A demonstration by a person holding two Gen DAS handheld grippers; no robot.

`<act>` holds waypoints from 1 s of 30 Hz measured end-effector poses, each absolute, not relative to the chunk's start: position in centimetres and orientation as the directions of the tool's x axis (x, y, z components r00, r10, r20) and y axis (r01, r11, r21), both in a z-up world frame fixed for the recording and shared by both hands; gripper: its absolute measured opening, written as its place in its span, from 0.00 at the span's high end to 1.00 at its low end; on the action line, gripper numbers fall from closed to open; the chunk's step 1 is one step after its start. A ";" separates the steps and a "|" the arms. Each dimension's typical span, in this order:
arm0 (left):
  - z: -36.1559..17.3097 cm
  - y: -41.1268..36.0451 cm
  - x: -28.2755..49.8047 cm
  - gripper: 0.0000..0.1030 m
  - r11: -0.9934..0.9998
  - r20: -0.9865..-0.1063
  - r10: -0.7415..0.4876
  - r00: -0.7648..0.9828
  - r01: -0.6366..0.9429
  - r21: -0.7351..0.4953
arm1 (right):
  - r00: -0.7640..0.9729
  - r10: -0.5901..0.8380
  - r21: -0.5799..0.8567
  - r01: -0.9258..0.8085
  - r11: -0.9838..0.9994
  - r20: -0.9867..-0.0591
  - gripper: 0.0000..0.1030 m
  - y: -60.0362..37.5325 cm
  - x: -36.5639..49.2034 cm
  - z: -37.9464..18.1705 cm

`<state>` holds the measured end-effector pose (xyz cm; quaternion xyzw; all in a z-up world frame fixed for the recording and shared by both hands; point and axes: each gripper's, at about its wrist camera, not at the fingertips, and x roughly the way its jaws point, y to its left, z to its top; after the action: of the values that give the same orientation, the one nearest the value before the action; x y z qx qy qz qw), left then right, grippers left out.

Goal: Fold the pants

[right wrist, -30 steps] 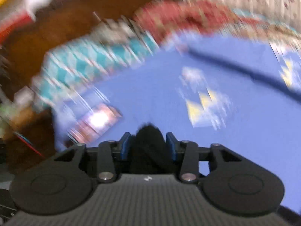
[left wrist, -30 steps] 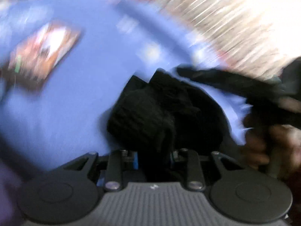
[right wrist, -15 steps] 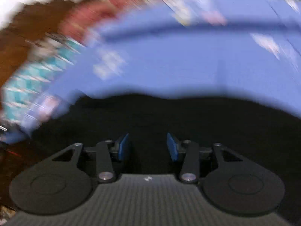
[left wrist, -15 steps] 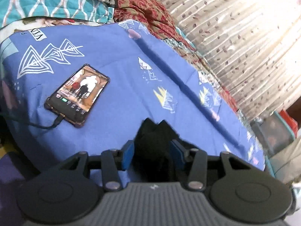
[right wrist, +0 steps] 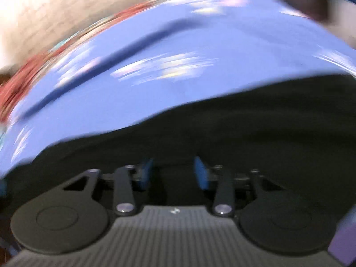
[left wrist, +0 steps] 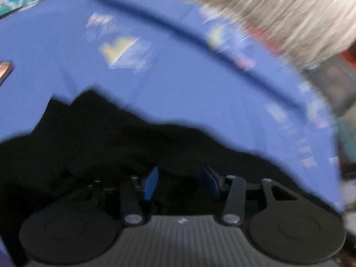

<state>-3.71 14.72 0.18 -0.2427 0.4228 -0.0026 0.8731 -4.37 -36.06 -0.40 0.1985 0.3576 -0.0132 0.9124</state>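
Straddling black pants (left wrist: 111,144), left gripper (left wrist: 180,183) and right gripper (right wrist: 173,174) just closed further; grasp unclear.

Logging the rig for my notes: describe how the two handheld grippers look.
The left gripper and right gripper look identical: blue finger pads on black linkage arms, two round black discs, and a ribbed grey housing with a small white mark. No cables or sleeves show.
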 end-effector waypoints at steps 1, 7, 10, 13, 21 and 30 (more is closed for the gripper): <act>-0.1 14.5 -4.0 0.62 0.887 -0.731 -0.197 0.653 -0.199 -0.417 | 0.756 0.125 0.438 0.227 0.870 -0.642 0.89 -39.1 -5.3 -0.4; 1.9 12.5 -5.4 0.54 0.920 -0.749 -0.131 0.649 -0.202 -0.336 | 0.865 -0.071 0.524 0.365 0.770 -0.497 0.56 -49.6 -11.2 2.6; 3.5 11.2 -6.3 0.51 0.925 -0.744 -0.110 0.659 -0.206 -0.319 | 0.860 -0.115 0.486 0.386 0.784 -0.497 0.52 -51.9 -9.7 3.0; 4.8 9.7 -6.8 0.50 0.930 -0.744 -0.121 0.657 -0.188 -0.317 | 0.847 -0.085 0.429 0.349 0.833 -0.525 0.42 -52.9 -7.1 2.6; 5.2 4.1 -5.8 0.46 0.950 -0.759 -0.146 0.635 -0.124 -0.287 | 0.808 0.006 0.349 0.248 0.904 -0.589 0.81 -53.5 -5.5 1.5; 3.4 0.1 -4.3 0.46 0.967 -0.808 -0.145 0.571 -0.092 -0.239 | 0.816 -0.092 0.325 0.328 0.887 -0.571 0.75 -55.4 -4.4 -0.9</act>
<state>-4.28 0.05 3.36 -0.1282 0.4629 -0.0150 0.8769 -4.41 -55.41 -0.88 0.2092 0.2820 -0.1128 0.9295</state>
